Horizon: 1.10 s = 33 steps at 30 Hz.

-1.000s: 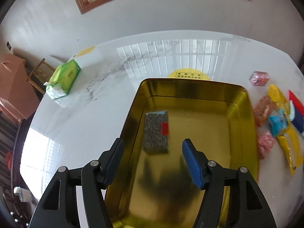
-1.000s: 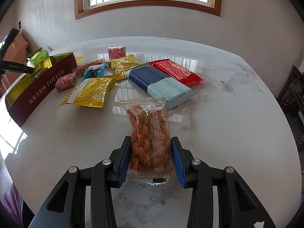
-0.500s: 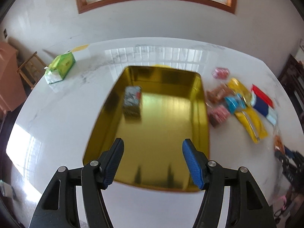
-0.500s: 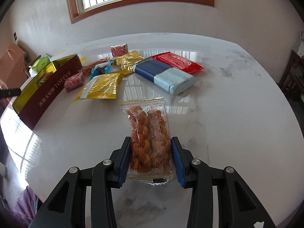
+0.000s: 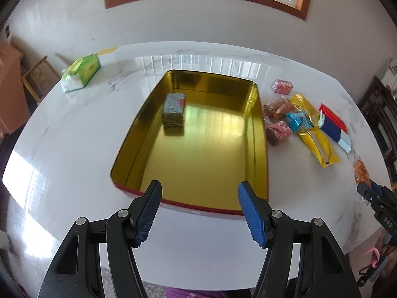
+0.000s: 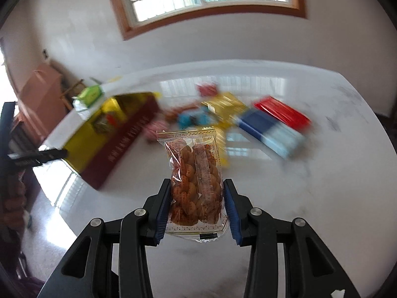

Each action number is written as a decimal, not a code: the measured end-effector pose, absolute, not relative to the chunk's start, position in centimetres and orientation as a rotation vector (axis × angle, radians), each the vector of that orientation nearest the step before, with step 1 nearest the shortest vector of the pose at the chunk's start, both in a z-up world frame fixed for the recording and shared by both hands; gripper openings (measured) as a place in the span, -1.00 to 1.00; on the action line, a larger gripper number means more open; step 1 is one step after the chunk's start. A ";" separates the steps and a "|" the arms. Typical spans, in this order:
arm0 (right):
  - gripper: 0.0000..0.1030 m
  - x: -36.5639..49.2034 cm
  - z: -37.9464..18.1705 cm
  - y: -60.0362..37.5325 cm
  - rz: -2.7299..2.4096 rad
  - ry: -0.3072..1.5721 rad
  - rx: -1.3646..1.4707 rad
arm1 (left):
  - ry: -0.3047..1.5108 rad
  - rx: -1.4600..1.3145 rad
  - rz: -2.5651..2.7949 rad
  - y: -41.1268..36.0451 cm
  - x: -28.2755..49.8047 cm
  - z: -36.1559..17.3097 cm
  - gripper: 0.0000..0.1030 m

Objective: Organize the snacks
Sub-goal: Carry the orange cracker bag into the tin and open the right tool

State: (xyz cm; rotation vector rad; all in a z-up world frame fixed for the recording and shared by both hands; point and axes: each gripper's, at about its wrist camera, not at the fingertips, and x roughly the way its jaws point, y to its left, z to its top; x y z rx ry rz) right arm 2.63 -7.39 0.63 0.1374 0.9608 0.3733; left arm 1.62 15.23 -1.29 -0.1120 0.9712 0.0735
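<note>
My right gripper (image 6: pixel 197 209) is shut on a clear packet of round orange snacks (image 6: pixel 196 181) and holds it above the white table; the same packet (image 5: pixel 361 172) shows at the right edge of the left wrist view. My left gripper (image 5: pixel 199 213) stands open with nothing between its fingers, just in front of the near rim of the gold tin (image 5: pixel 263 149). A small grey snack block (image 5: pixel 174 109) lies in the tin's far left corner. The tin's dark red side (image 6: pixel 119 149) shows in the right wrist view, which is blurred.
Several loose snack packets (image 5: pixel 304 124) lie on the marble table (image 5: pixel 74 149) right of the tin, among them yellow, blue, red and pink ones. A green tissue pack (image 5: pixel 80 75) sits at the far left. A wooden chair (image 5: pixel 34 79) stands beyond the table's left edge.
My right gripper has lifted the orange snack packet off the table and swung toward the tin. My left gripper has drawn back from over the tin to its near rim.
</note>
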 end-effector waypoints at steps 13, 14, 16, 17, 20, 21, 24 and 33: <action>-0.26 10.5 1.8 6.7 0.630 0.998 0.097 | 0.971 -0.175 0.095 18.0 0.2 -1.5 0.26; -0.26 11.0 1.4 7.7 0.634 1.007 0.090 | 0.972 -0.177 0.096 18.1 0.1 -1.6 0.26; -0.26 11.8 0.7 9.4 0.647 1.024 0.079 | 0.974 -0.180 0.098 18.5 -0.2 -1.7 0.26; -0.26 12.2 0.3 10.2 0.647 1.033 0.067 | 0.975 -0.180 0.099 18.7 -0.3 -1.7 0.26; -0.26 13.6 -1.5 12.0 0.624 1.072 0.052 | 0.980 -0.175 0.102 19.3 -0.6 -1.9 0.26; -0.26 13.8 -1.7 12.0 0.620 1.080 0.058 | 0.979 -0.175 0.103 19.5 -0.7 -1.9 0.26; -0.26 15.0 -2.5 13.0 0.597 1.094 0.060 | 0.980 -0.179 0.100 20.1 -1.0 -2.0 0.26; -0.19 17.0 -4.3 15.7 0.525 1.105 -0.033 | 1.000 -0.187 0.081 20.7 -1.2 -2.9 0.26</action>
